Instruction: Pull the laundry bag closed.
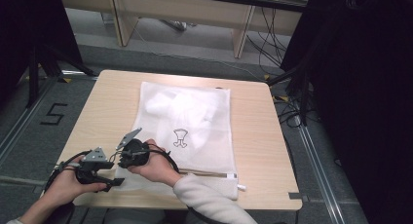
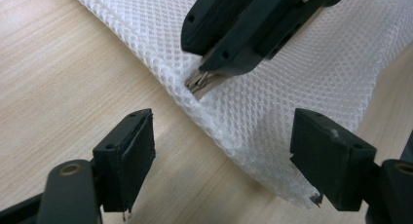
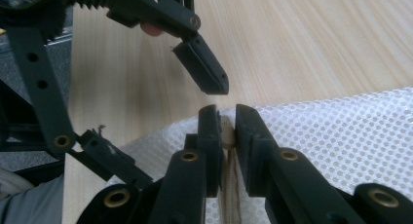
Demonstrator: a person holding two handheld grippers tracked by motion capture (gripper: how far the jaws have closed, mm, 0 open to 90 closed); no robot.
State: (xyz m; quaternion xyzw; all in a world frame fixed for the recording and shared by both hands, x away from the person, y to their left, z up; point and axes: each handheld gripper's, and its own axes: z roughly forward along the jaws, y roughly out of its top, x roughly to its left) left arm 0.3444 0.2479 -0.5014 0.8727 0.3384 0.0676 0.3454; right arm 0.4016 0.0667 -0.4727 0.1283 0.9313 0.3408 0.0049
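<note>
White mesh laundry bag (image 1: 187,121) lies flat on the wooden table (image 1: 253,136), with a pale bundle inside too blurred through the netting to identify. A small black outline drawing marks the bag's front; no lettering is legible. The right gripper (image 3: 227,131) is pinched tight on the beige zipper end (image 3: 227,129) at the bag's near-left corner. The left gripper (image 2: 221,151) stands wide apart just beside that corner, holding nothing. A "5" (image 1: 52,114) is marked on the floor.

- Light wooden table (image 1: 253,136), standing on grey floor (image 1: 87,95).
- White mesh laundry bag (image 1: 195,112) lies flat on it, from centre toward six o'clock, printed side up.
</note>
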